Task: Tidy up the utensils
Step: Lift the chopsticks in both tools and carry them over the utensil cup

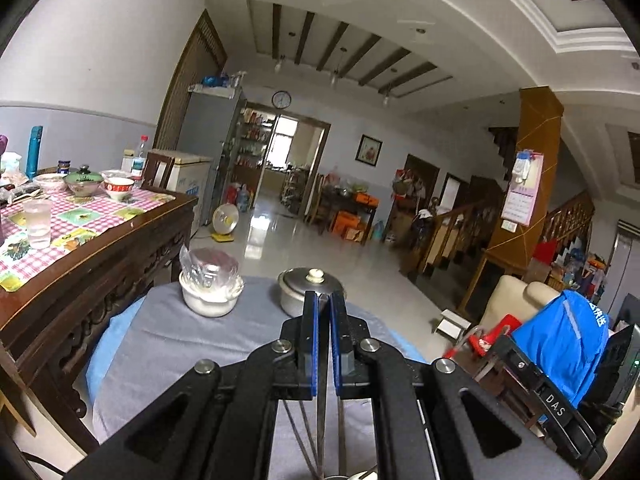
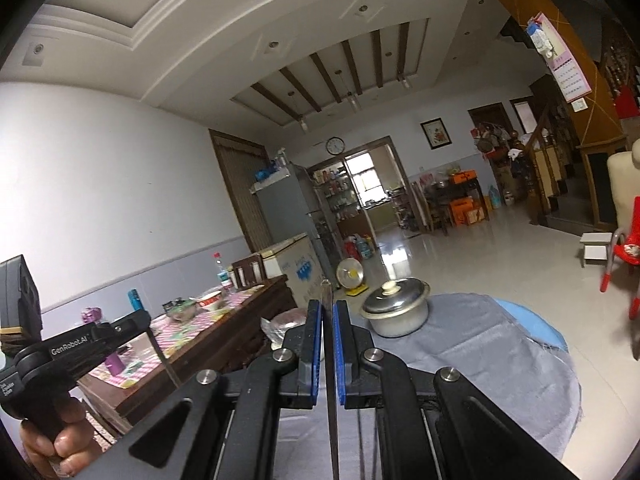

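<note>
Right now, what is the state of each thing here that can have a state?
Left gripper: jaws shut on a thin metal utensil.
Right gripper: jaws shut on a thin metal utensil.
Metal pot: lid on.
White bowl: covered with clear plastic.
Plastic cup: upright.

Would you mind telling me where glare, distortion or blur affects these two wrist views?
Left wrist: window glare streaks the tiled floor; fisheye bends the wooden table; the metal pot stays sharp. Right wrist: ceiling lines curve strongly, the red chair smears at the rim, and the floor again shows glare.
</note>
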`<state>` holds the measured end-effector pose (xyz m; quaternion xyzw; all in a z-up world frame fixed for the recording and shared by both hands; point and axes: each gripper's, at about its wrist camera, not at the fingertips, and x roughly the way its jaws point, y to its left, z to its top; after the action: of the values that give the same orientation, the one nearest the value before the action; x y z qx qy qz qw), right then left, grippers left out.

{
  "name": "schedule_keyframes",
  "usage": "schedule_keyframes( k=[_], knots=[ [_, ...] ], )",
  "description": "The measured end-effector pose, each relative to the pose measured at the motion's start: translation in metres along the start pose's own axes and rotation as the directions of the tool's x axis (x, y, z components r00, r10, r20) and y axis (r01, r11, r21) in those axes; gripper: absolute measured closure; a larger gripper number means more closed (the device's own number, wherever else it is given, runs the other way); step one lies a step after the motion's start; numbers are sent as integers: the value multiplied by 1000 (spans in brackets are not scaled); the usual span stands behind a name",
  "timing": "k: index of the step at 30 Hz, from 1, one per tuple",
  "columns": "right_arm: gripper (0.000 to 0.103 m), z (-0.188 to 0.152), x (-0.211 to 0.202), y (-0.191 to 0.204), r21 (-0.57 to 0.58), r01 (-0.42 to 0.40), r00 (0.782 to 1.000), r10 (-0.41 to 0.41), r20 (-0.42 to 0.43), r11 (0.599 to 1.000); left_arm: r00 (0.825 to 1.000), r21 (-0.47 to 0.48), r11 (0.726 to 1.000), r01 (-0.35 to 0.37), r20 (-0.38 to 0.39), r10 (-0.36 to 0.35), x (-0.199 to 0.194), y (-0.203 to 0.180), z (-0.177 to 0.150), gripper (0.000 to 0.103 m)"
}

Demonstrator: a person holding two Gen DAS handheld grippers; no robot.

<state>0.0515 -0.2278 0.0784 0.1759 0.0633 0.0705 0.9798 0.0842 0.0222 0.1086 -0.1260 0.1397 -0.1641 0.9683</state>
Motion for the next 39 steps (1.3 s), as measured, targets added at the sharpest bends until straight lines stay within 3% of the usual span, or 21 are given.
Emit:
schedule_keyframes(
  k=[7,21,39],
  knots=[
    [96,-9,-5,12,-33,-13,999,12,-34,999,1000,-2,1000,22,-12,-22,-6,-4,-12,97],
    [96,-51,7,7,-67,18,985,-29,-170,998,980,-85,996,-38,-196,20,28,19,-75,97],
    [96,-73,13,22,-126,-2,970,-29,-242,992,968,-90,995,-51,-251,27,33,27,-83,97]
  ],
)
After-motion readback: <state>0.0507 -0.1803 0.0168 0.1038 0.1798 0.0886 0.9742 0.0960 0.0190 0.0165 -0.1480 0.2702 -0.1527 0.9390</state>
